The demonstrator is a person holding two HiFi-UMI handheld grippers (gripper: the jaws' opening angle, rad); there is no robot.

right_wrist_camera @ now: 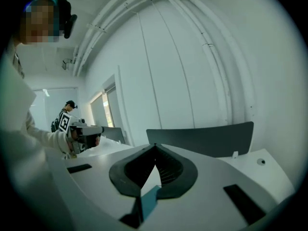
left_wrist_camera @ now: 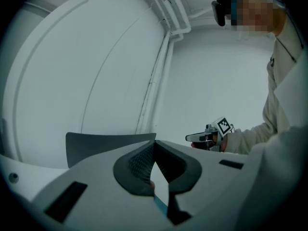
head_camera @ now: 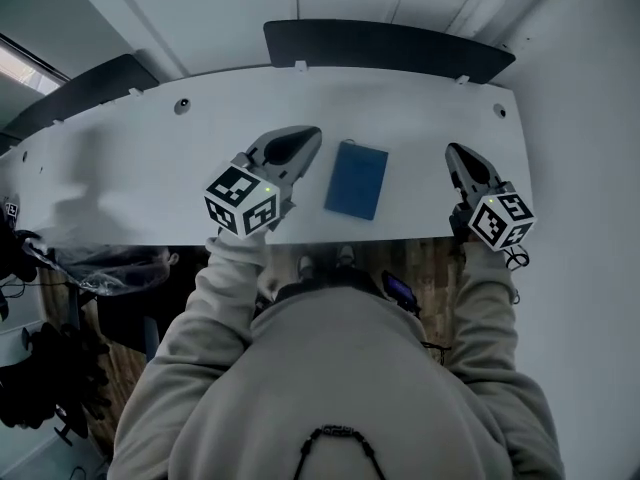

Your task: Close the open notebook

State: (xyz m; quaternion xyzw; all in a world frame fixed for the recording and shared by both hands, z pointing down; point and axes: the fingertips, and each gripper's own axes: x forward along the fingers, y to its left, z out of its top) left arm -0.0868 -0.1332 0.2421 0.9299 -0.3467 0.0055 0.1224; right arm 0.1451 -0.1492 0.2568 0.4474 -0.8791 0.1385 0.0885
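Observation:
A blue notebook (head_camera: 357,179) lies closed and flat on the white desk (head_camera: 150,168), near its front edge. My left gripper (head_camera: 303,136) hovers just left of it, jaws shut with nothing between them. My right gripper (head_camera: 456,155) is some way to the notebook's right, also shut and empty. In the left gripper view the left gripper's (left_wrist_camera: 154,144) tips meet, a blue sliver of the notebook (left_wrist_camera: 160,204) shows below them, and the right gripper (left_wrist_camera: 196,137) is across the desk. In the right gripper view the right gripper's (right_wrist_camera: 155,148) tips touch above a strip of the notebook (right_wrist_camera: 150,199), and the left gripper (right_wrist_camera: 89,129) is at the left.
A dark divider panel (head_camera: 390,48) runs along the desk's back edge, and another (head_camera: 80,83) stands at the back left. White walls close in behind and at the right. Cables and dark gear (head_camera: 60,268) sit below the desk's left end. A person (right_wrist_camera: 65,113) stands far off.

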